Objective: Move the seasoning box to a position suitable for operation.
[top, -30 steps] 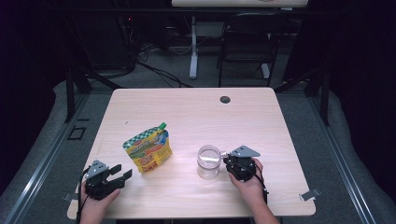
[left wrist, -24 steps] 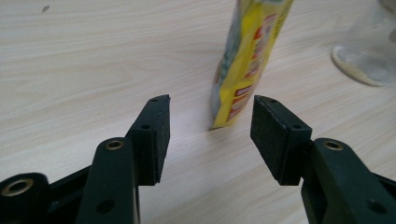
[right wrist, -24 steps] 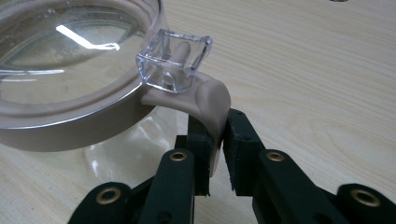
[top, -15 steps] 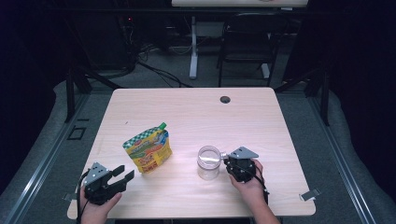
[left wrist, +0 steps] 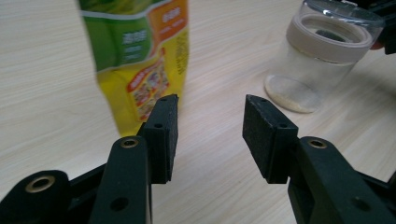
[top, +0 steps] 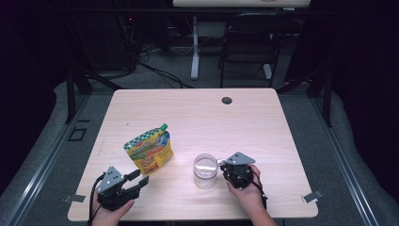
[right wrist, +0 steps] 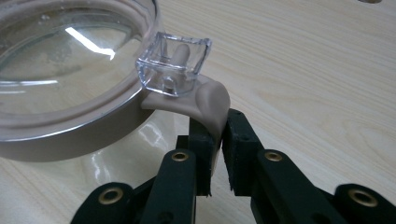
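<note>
A green and yellow snack pouch (top: 148,151) (left wrist: 140,51) stands on the wooden table (top: 263,122), left of centre. A clear jar (top: 205,170) (left wrist: 322,51) with a beige-rimmed lid (right wrist: 60,70) stands to its right. My left gripper (top: 139,178) (left wrist: 211,121) hovers near the front left edge, just short of the pouch. Its jaws are open and have just been closing, with nothing between them. My right gripper (top: 221,165) (right wrist: 217,135) is shut on the lid's beige tab (right wrist: 210,100), below a clear clasp (right wrist: 173,63).
A dark round grommet (top: 227,100) sits near the table's far edge. Behind the table are a chair (top: 244,42), a stand and cables on the dark floor. Metal clips hang at the front corners.
My left gripper has drawn slightly toward the table's front edge and its jaws have narrowed. The right gripper, jar and pouch have stayed in place.
</note>
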Demonstrator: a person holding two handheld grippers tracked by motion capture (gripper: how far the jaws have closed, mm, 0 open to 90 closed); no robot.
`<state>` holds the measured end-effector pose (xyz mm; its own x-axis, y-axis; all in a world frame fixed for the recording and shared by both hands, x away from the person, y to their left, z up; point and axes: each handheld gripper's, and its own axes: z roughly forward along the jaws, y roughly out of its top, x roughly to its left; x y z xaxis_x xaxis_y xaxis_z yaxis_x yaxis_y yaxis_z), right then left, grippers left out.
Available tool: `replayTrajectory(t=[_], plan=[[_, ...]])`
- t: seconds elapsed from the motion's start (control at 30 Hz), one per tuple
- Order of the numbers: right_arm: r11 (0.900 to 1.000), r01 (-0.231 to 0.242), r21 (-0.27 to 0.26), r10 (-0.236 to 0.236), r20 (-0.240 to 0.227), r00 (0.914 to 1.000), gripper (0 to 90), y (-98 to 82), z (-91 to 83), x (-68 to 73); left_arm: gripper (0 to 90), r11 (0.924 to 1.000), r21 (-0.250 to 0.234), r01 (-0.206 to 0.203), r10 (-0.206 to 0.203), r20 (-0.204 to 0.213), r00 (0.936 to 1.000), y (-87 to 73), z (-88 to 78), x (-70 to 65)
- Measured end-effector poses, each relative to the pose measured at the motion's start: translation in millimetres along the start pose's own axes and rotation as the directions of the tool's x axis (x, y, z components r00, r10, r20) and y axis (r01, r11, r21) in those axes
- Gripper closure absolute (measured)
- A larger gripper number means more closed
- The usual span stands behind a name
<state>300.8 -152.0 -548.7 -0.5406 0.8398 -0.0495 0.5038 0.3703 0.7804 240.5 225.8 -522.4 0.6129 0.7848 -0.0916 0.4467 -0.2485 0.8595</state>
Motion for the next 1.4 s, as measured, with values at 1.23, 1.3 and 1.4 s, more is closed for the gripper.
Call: replayTrajectory(t=[1.23,1.3,1.4], plan=[[0.993,0.056,-0.108,-0.070,-0.135,0.9884,55.0,-2.4,-46.2,47.9,50.5,0.9968,0.032,-0.074,0.069,0.119,0.9904,14.1,36.5,-20.8],[0.993,0.041,-0.110,-0.056,-0.135,0.9893,52.0,-2.1,-46.9,47.1,47.5,0.9976,0.029,-0.064,0.060,0.125,0.9904,13.8,37.3,-21.3],[0.993,0.008,-0.117,-0.024,-0.134,0.9906,47.6,-1.0,-48.8,43.5,44.3,0.9975,0.029,-0.064,0.060,0.119,0.9911,14.3,38.5,-21.1]])
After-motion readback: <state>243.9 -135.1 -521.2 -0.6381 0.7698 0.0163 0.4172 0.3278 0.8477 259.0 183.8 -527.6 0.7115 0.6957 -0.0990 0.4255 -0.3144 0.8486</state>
